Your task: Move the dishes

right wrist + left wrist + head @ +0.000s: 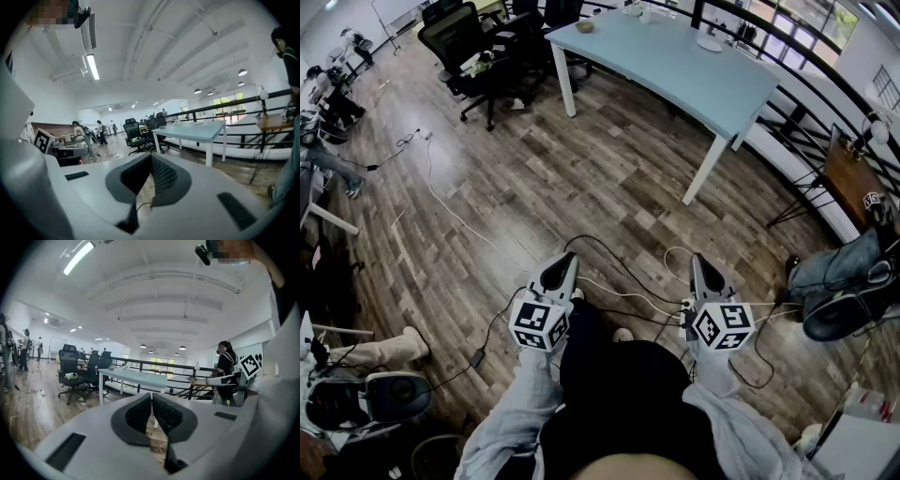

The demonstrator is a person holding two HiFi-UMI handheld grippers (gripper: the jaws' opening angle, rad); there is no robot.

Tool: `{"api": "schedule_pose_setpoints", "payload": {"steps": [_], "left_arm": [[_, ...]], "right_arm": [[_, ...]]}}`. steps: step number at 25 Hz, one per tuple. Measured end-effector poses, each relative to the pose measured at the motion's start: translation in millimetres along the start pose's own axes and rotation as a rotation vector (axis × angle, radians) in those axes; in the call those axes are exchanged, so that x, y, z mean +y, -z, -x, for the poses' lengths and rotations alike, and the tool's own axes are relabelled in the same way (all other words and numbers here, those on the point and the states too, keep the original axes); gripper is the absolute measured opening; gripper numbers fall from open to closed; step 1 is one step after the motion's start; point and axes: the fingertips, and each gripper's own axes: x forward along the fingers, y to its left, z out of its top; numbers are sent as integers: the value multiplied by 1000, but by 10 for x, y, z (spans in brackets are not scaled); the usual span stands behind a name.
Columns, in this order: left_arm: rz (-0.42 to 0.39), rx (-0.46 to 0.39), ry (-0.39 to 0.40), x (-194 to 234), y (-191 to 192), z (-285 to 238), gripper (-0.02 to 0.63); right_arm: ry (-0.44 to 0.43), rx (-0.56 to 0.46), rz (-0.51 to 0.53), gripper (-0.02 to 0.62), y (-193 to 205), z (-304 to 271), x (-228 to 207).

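Note:
A light blue table [675, 66] stands far ahead of me on the wood floor. On it sit a small bowl [584, 26] and a white plate [709, 43]. Both grippers are held low in front of my body, well short of the table. My left gripper [566, 262] is shut with nothing between its pads. My right gripper [698, 264] is also shut and empty. In the left gripper view the table [136, 377] shows beyond the closed left gripper [152, 398]. In the right gripper view the table [197, 131] lies beyond the closed right gripper [150, 161].
Black office chairs [459, 42] stand left of the table. Cables [614, 291] trail over the floor by my feet. A black railing [825, 89] runs behind the table, with a wooden side table [853, 173] and a seated person [839, 277] at the right. Other people stand at the far left.

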Motion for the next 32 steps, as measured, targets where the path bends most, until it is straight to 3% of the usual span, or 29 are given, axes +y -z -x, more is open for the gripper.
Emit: {"api": "schedule_pose_setpoints", "payload": {"steps": [4, 9, 17, 25, 32], "left_arm": [[2, -6, 2, -155, 0, 31, 25], [9, -11, -1, -219, -5, 92, 25], [-12, 25, 20, -355, 91, 84, 25], [12, 27, 18, -184, 106, -225, 25], [21, 13, 11, 263, -55, -871, 25]], "right_arm": [[9, -13, -34, 8, 9, 109, -79], [36, -5, 26, 9, 34, 201, -102], [27, 0, -69, 9, 155, 224, -132], [34, 7, -78, 8, 92, -73, -231], [20, 13, -62, 9, -181, -764, -344]]}}
